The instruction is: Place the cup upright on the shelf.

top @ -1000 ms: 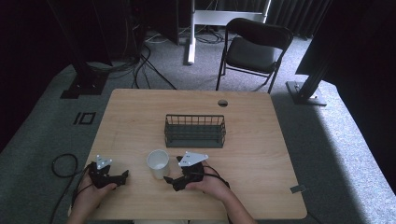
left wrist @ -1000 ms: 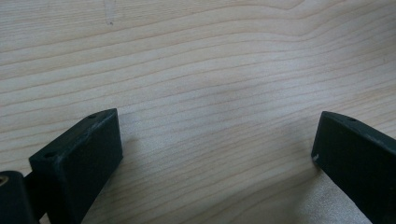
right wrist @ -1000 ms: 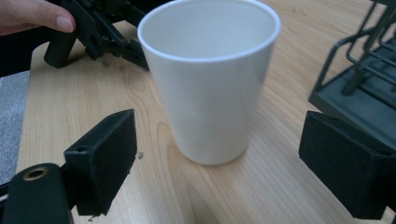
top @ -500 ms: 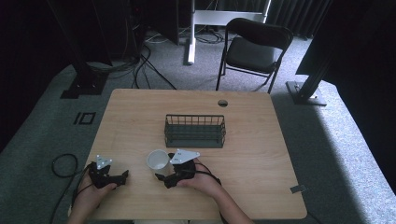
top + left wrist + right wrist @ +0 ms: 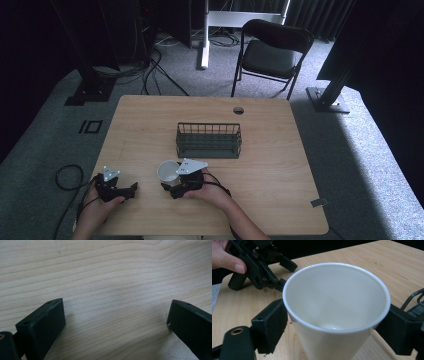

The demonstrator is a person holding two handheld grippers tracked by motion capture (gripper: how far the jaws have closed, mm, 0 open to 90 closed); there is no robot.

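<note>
Pale woodgrain table (image 5: 270,170) bears a smooth white cup (image 5: 335,312), right tool (image 5: 332,340) spread around it.

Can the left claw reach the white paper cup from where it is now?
Probably yes. The left claw rests open on the table with bare wood between it and the white paper cup. But the right claw already has its jaws on both sides of the cup.

High view is looking down and forward over the whole table (image 5: 270,165). Left gripper view is facing bare tabletop close up. Right gripper view is sitting close on the cup (image 5: 337,312), sharing it with high view.
</note>
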